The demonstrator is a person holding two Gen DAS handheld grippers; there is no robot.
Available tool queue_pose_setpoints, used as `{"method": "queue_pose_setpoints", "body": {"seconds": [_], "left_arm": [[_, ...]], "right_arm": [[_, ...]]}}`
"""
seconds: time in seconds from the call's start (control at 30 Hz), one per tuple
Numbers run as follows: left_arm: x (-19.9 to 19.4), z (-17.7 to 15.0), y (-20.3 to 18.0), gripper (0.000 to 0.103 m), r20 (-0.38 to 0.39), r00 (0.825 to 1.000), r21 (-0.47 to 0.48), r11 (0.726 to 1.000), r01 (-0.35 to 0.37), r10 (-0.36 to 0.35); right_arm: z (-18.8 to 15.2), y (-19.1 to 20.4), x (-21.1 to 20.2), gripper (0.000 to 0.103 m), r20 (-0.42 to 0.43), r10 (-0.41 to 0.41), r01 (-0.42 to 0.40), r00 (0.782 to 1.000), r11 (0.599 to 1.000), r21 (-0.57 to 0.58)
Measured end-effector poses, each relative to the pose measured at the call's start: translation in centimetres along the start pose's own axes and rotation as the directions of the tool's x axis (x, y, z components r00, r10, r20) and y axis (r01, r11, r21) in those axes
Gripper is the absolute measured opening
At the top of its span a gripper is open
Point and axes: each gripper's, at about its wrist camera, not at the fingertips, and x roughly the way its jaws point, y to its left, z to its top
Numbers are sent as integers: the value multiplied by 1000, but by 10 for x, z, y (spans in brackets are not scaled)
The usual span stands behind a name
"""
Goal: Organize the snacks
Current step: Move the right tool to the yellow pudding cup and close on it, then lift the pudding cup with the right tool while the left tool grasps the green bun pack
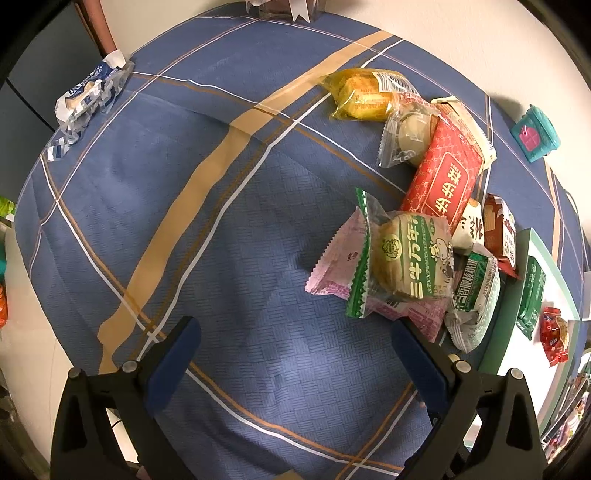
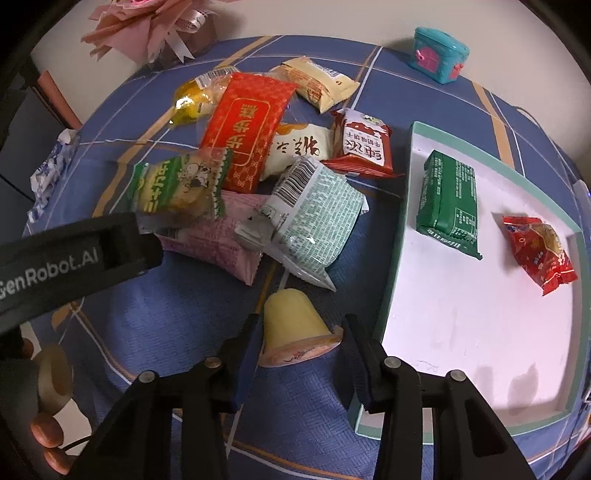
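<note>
A pile of wrapped snacks lies on the blue plaid tablecloth (image 1: 184, 206): a red packet (image 2: 243, 129), a green round cake (image 2: 181, 184), a pink packet (image 2: 218, 236), a pale green packet (image 2: 314, 225) and others. A white tray (image 2: 461, 314) with a teal rim holds a green packet (image 2: 448, 201) and a small red snack (image 2: 539, 251). My right gripper (image 2: 301, 332) is open, its fingers on either side of a yellow jelly cup (image 2: 295, 325) lying on the cloth. My left gripper (image 1: 295, 332) is open and empty over bare cloth, left of the pile; its body (image 2: 74, 258) shows in the right wrist view.
A teal toy chest (image 2: 439, 55) stands at the table's far right. A pink ribboned gift (image 2: 155, 29) stands at the far edge. A blue and white wrapper (image 1: 88, 99) lies at the far left edge. The tray (image 1: 554, 280) lies right of the pile.
</note>
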Motion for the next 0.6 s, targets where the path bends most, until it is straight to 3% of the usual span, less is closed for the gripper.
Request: {"method": "queue_pose_setpoints", "body": {"seconds": [0.6], "left_arm": [[-11,17,5,103,48,998,-34,998,53,-51]], "right_arm": [[6,-7,-21,46,48,73,-76,996,995,61]]}}
